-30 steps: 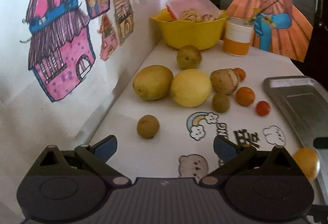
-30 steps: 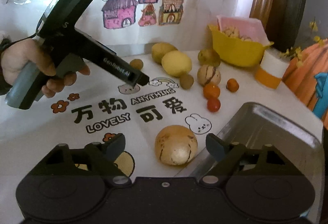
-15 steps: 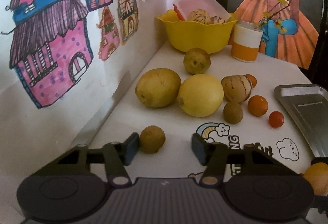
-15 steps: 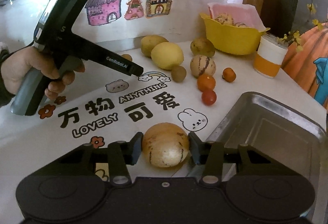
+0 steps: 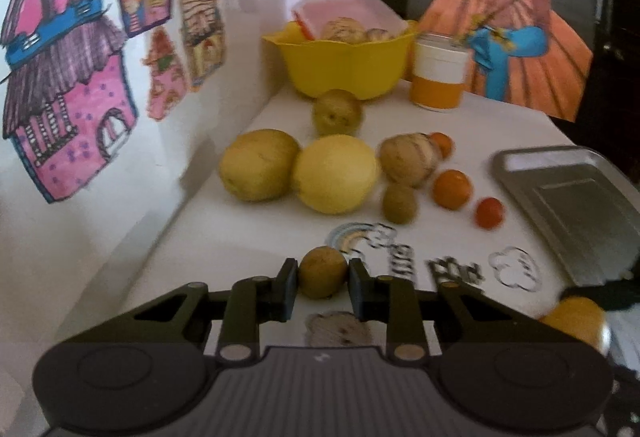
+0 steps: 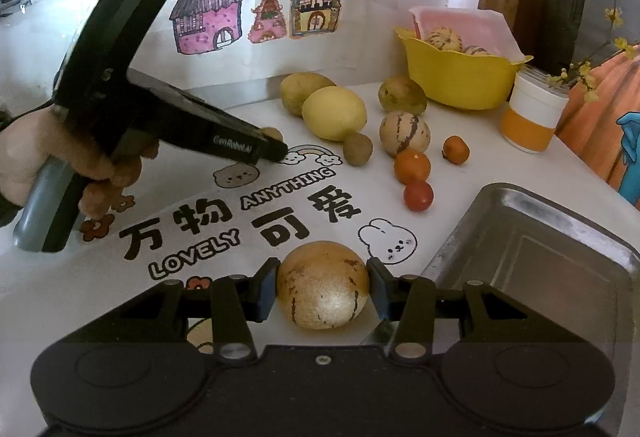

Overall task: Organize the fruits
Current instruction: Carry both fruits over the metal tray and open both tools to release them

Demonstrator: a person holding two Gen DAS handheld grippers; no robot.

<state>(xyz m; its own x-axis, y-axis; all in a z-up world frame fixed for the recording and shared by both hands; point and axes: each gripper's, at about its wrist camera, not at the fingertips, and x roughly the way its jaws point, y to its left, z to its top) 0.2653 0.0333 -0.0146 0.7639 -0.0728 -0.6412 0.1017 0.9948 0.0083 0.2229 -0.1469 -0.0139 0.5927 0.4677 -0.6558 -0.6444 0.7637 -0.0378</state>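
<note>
White printed tablecloth (image 6: 168,193). Left gripper (image 5: 323,279) clamps small brown fruit (image 5: 322,276), lower centre; right gripper (image 6: 322,287) clamps striped melon (image 6: 322,285) beside metal tray (image 6: 540,257). Grasp step; next, probably lift into tray.

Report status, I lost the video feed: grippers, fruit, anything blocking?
Left gripper shut on small brown fruit. Right gripper shut on striped melon. Metal tray beside it, path clear.

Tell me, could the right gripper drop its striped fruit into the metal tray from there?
Probably yes. The right gripper is shut on the striped fruit, and the tray lies open just to its right, with nothing visible between them.
</note>
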